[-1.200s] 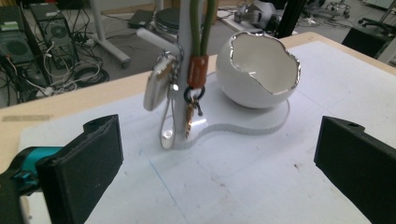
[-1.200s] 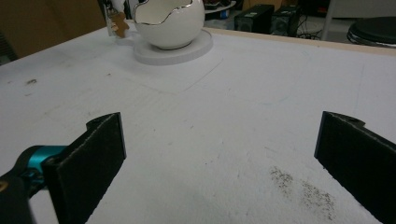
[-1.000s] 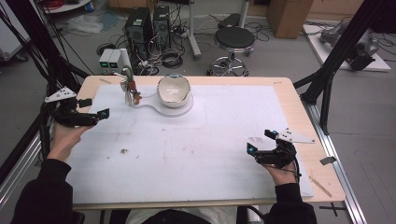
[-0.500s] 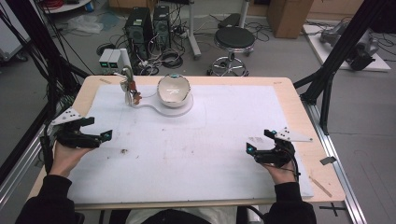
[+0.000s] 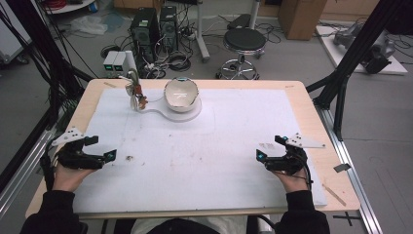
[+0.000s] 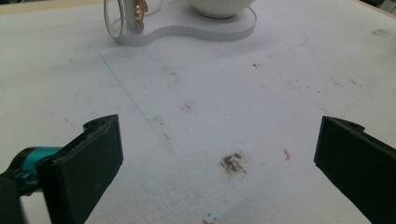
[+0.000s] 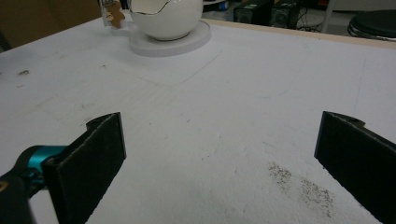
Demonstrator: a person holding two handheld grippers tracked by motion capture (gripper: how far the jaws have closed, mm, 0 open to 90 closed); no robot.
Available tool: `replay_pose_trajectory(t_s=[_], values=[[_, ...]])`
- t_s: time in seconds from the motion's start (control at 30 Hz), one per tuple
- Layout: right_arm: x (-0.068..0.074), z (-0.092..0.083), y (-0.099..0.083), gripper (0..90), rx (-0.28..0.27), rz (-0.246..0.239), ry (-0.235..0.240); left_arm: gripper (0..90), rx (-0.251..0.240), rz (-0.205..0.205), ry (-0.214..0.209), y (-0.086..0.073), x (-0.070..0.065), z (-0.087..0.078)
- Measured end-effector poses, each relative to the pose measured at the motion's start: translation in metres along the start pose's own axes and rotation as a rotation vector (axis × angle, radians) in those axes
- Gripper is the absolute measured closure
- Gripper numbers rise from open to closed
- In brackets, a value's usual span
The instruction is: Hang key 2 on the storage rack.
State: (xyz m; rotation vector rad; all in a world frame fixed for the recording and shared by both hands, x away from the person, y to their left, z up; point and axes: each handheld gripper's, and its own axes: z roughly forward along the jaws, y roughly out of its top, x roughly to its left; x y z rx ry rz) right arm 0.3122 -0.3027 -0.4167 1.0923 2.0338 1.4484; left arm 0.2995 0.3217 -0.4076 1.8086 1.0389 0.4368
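Note:
A white egg-shaped bowl (image 5: 181, 94) with a jagged rim stands on a flat white base (image 5: 191, 115) at the far middle of the table. A small clear post with brown bits (image 5: 137, 96) rises from the base's left end. My left gripper (image 5: 103, 147) rests low at the table's left, open and holding nothing. My right gripper (image 5: 269, 147) sits at the right, also open and holding nothing. In the left gripper view the bowl (image 6: 219, 7) and post (image 6: 126, 18) lie far ahead of the wide-apart jaws. The right gripper view has the bowl (image 7: 166, 18) far off at upper left.
A white foam sheet (image 5: 209, 146) covers the wooden table (image 5: 302, 92). A small dark smudge (image 5: 129, 157) lies just right of the left gripper, and grey specks (image 7: 303, 186) lie near the right one. Computer towers (image 5: 156, 24) and a stool (image 5: 245, 41) stand beyond the far edge.
My left gripper has come down and nearer the person, settling low over the sheet by the smudge. The right gripper has hardly moved.

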Motion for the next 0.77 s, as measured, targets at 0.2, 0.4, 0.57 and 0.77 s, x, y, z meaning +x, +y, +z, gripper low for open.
replay_pose_trajectory(t_s=[0.2, 0.4, 0.57, 0.77], values=[[0.001, 0.001, 0.000, 1.1, 0.010, -0.012, -0.002, 1.6, 0.015, 0.004, -0.029, -0.006, -0.007, -0.001], [0.002, 0.001, -0.001, 1.1, 0.021, -0.018, -0.003, 1.7, 0.018, 0.033, -0.075, -0.004, -0.022, 0.000], [0.001, 0.000, -0.002, 1.1, 0.022, -0.013, -0.005, 1.7, 0.022, 0.058, -0.097, -0.004, -0.033, 0.005], [0.001, -0.001, -0.002, 1.1, 0.017, -0.011, -0.004, 1.6, 0.028, 0.058, -0.098, -0.006, -0.033, 0.008]])
